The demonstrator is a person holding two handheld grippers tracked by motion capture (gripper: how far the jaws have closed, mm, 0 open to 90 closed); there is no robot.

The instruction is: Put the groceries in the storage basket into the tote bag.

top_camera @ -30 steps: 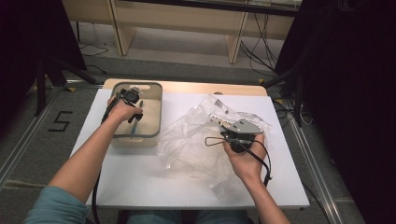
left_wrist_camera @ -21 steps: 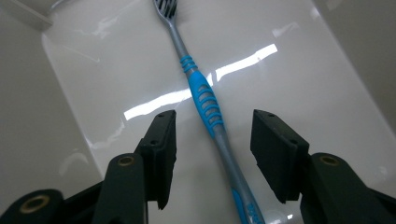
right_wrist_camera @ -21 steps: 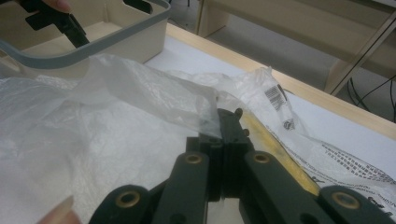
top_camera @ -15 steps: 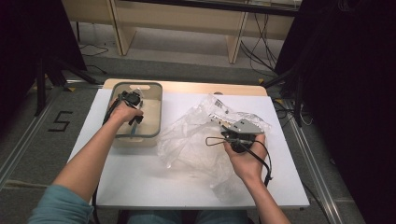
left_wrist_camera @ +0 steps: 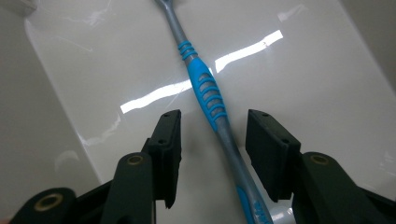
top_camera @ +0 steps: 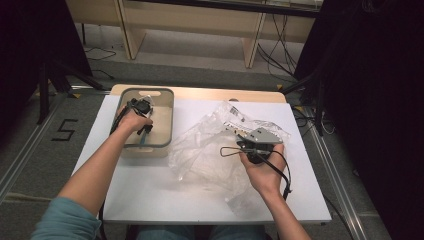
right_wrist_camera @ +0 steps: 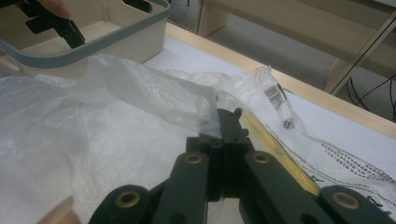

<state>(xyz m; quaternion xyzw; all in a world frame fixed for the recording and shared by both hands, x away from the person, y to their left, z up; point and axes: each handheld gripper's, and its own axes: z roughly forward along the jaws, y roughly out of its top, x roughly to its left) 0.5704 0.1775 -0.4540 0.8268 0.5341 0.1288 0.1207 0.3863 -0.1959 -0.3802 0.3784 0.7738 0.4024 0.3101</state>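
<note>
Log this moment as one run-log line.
left gripper: jaws closing around blue-and-grey plastic toothbrush, not yet gripping | site: beige plastic bin | right gripper: shut on clear crinkled plastic bag

The person wears a teal sleeve [top_camera: 65,222] on the left arm, pushed up above the elbow; the right forearm is bare. The left gripper [left_wrist_camera: 212,154] has two black fingers [left_wrist_camera: 169,149] with flat, rectangular pads. Each pad has small round screw holes along its edge. The black link arms behind them carry brass-coloured rivets. The right gripper [right_wrist_camera: 223,140] has the same black fingers and links, with the same brass-coloured rivets, and small black screws near the tips. On top of it sits a grey three-cornered plate [top_camera: 261,135]. A thin black cable [top_camera: 282,170] trails from it in loops.
</note>
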